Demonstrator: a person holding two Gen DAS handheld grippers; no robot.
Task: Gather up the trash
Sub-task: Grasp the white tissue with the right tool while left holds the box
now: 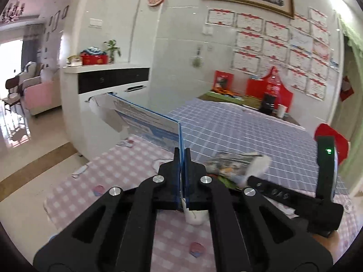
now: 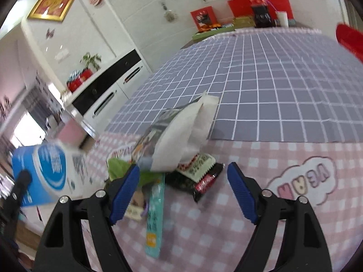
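My left gripper (image 1: 181, 151) is shut on the thin edge of a blue and white carton (image 1: 145, 120), which is lifted over the table's left edge. A white scrap (image 1: 195, 217) shows under its fingers. In the right wrist view the carton (image 2: 45, 172) is blurred at the left. My right gripper (image 2: 182, 170) stands open, its blue pads either side of a trash pile: white tissue (image 2: 181, 131), a black wrapper (image 2: 204, 181), a long teal wrapper (image 2: 155, 215) and a green leaf (image 2: 118, 167). Nothing is pinched between its pads. The left wrist view shows the pile (image 1: 231, 163) beside the right gripper (image 1: 287, 158).
The table wears a pink checked cloth (image 2: 226, 238) near me and a grey-blue grid cloth (image 2: 272, 86) beyond. Red boxes, a cola bottle (image 1: 273, 83) and a white cup stand at the far end. A white cabinet (image 1: 109, 90) is left, a red chair back (image 1: 335, 140) right.
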